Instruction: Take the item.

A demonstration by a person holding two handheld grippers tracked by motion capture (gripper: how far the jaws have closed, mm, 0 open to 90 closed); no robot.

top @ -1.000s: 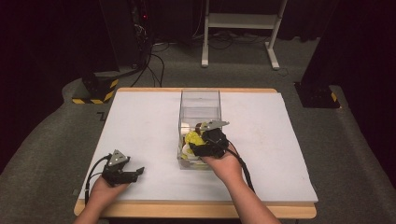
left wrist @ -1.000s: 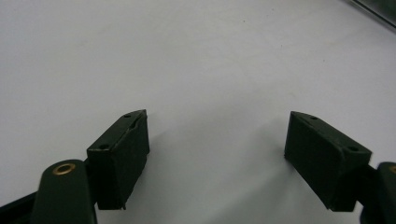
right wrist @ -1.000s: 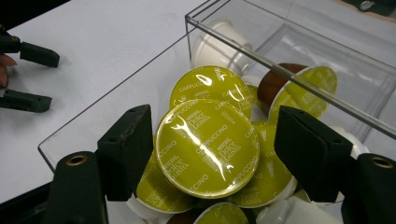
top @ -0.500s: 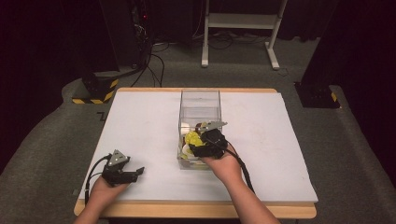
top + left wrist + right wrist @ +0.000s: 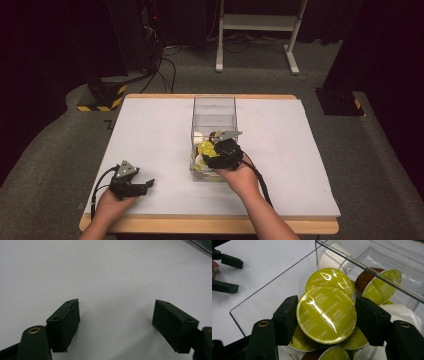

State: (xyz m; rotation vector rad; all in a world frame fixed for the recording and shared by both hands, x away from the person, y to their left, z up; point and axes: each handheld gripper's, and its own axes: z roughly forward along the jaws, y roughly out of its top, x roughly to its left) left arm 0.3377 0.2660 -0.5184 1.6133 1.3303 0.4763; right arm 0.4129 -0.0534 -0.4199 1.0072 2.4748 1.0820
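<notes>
Inside the clear box point(image 5: 287, 290), our right gripper point(image 5: 325, 320) clamps a capsule point(image 5: 326, 314) by its rim; it seems light, with slippery foil. Our left gripper point(image 5: 116, 326) rests spread wide on the table point(image 5: 100, 270).

- My right gripper point(image 5: 212, 159) has crept slightly forward and deeper over the near end of the clear box point(image 5: 214, 107) since a second ago; it is a small shift, not a big one.
- In the right gripper view its jaws now sit against both sides of a green-lidded capsule point(image 5: 326, 314); I cannot say from the earlier high views whether they already touched it.
- I can make out no other difference on the table point(image 5: 150, 135).
</notes>
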